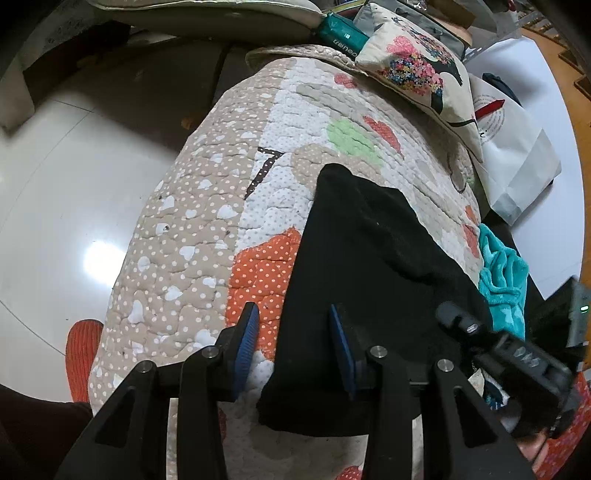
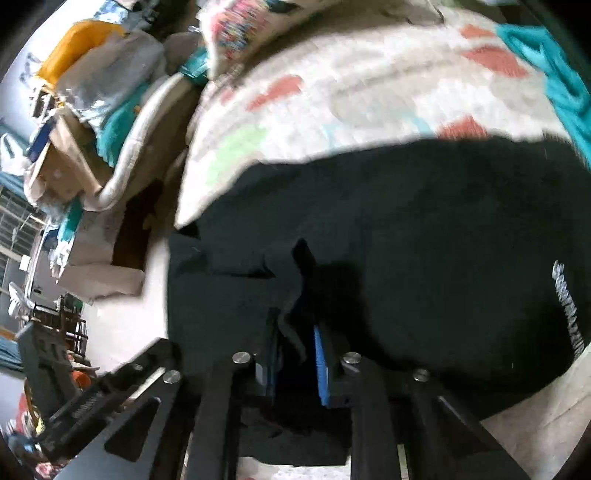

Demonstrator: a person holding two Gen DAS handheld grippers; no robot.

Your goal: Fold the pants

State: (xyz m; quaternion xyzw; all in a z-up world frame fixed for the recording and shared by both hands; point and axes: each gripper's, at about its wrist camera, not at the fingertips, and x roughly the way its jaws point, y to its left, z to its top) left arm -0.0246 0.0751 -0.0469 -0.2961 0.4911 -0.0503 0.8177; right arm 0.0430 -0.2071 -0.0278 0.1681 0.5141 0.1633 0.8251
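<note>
Left gripper (image 1: 293, 341): jaws apart, straddling the near edge of the black pants (image 1: 369, 266). Right gripper (image 2: 295, 350): jaws clamped on a pants fold. Pants lie on the patchwork quilt (image 1: 207, 221); floral cushion (image 1: 417, 62) beyond.

Quilt (image 1: 192, 229), left edge: bare patchwork lying open from the near corner up toward the far end, nothing sitting on it. Far right corner: floral cushion (image 1: 417, 66) occupying it, a teal box (image 1: 341, 35) wedging in just beside. Right edge: white paper bag (image 1: 517, 162) and teal fleece (image 1: 504, 280) crowding alongside. Middle to near edge: black pants (image 1: 362, 280) covering the quilt. Near right corner: right gripper (image 2: 295, 354) standing in the way, with pants fabric bunching between its fingers.
</note>
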